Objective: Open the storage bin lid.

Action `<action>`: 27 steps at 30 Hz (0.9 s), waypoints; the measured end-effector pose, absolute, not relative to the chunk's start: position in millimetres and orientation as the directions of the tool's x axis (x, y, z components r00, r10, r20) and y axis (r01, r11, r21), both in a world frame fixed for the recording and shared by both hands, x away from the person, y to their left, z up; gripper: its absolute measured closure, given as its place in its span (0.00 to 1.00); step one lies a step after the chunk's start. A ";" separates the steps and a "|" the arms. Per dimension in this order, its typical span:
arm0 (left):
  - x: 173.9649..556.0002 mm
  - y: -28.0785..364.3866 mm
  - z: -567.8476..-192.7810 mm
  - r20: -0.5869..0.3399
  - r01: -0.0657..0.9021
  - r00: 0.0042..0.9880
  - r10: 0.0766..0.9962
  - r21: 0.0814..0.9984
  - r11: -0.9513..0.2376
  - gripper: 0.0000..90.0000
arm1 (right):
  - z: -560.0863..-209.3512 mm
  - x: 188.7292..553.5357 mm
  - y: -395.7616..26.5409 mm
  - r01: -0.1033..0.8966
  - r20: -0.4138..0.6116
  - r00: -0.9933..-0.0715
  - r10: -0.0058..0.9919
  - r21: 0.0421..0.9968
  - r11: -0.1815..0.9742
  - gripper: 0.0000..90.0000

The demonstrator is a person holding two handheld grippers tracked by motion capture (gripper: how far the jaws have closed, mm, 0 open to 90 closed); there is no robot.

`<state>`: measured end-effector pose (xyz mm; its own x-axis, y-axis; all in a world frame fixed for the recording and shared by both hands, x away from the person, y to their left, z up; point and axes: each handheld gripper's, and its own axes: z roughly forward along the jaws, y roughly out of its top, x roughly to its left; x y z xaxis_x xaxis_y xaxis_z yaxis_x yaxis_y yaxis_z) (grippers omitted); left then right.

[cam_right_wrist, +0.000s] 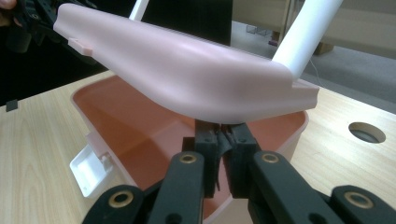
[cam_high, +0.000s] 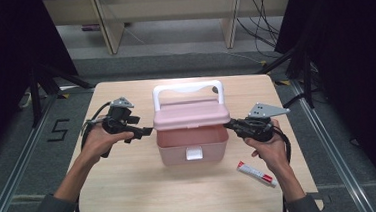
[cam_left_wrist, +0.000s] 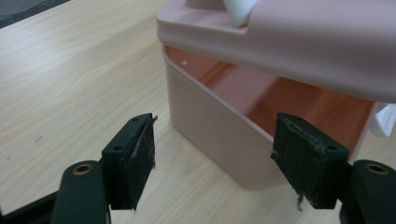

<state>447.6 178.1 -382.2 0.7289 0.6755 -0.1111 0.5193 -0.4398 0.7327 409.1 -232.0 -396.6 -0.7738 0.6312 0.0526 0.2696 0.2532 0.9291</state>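
A pink storage box stands at the centre of the light wooden worktop. Its pink lid is raised clear of the front rim, leaving a gap through which the reddish interior is visible. A white carrying handle rises from the lid, and a white latch hangs on the front wall of the box.

The left gripper is held at the left end of the box, level with the lid edge. In the left gripper view its jaws stand wide apart with nothing between them; the corner of the box and the lid lie just ahead of them.

The right gripper is held at the right end of the box. In the right gripper view its jaws are pressed nearly together directly beneath the underside of the lid, above the open box. Whether they pinch the lid edge or merely support it cannot be told.

A small white and red tube lies flat on the worktop near the front right, apart from the box and just beside the person's right forearm.
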 end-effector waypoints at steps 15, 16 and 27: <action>448.9 154.7 -402.0 -0.169 0.532 0.738 0.654 0.741 -0.409 0.39 | -393.9 410.7 -231.7 0.255 0.039 -0.772 0.634 0.933 0.253 0.96; 448.0 152.7 -403.2 -0.175 0.537 0.726 0.665 0.748 -0.389 0.39 | -393.9 410.7 -231.7 0.255 0.039 -0.772 0.634 0.933 0.253 0.96; 447.5 145.3 -414.5 -0.141 0.514 0.755 0.641 0.734 -0.444 0.50 | -391.7 411.0 -229.9 0.275 0.068 -0.774 0.630 0.932 0.237 0.96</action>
<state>447.5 145.3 -414.5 0.7547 0.6408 -0.1409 0.5137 -0.4437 0.7343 411.0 -229.9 -391.7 -0.7738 0.6298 0.0683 0.2752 0.2371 0.9317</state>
